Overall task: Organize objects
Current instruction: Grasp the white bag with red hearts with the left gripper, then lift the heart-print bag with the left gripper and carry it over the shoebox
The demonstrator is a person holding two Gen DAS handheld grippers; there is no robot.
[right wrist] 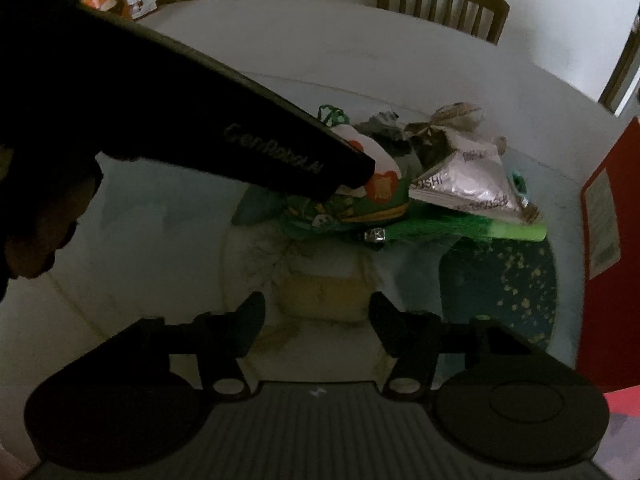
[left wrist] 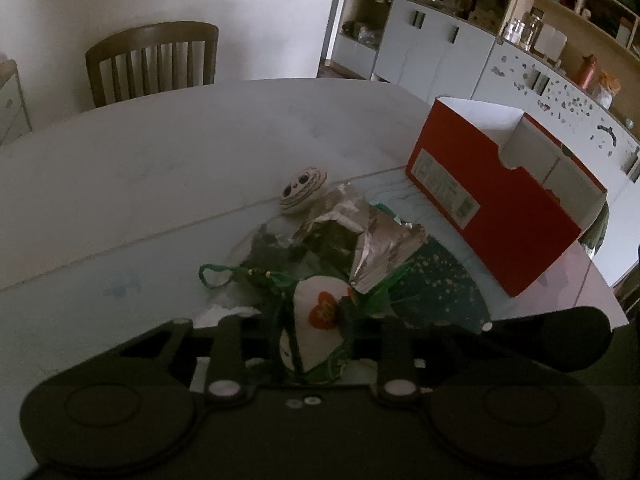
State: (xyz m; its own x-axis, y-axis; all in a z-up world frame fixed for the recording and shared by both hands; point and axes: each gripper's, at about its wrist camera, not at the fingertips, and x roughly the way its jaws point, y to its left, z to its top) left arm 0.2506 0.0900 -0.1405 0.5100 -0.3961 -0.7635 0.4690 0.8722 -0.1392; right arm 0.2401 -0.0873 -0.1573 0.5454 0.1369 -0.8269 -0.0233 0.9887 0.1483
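One red box (left wrist: pixel 496 200), one silver packet (left wrist: pixel 380 248) and one round smiley toy (left wrist: pixel 303 189) sit on the table (left wrist: pixel 160 168), all just past the left gripper (left wrist: pixel 316 344), which is clamped on a green-and-white pouch (left wrist: pixel 320 316). Only the right wrist view shows the right gripper (right wrist: pixel 318 320), fingers spread wide over bare tabletop, plus the pouch's green tassel (right wrist: pixel 460 229).

The right gripper (right wrist: pixel 316 320) hangs with its jaws apart over the table (right wrist: pixel 160 240), nothing between them. Ahead, the left gripper (right wrist: pixel 360 172) presses on a green-and-white pouch (right wrist: pixel 380 184). A silver packet (right wrist: pixel 472 180) lies just right of it.
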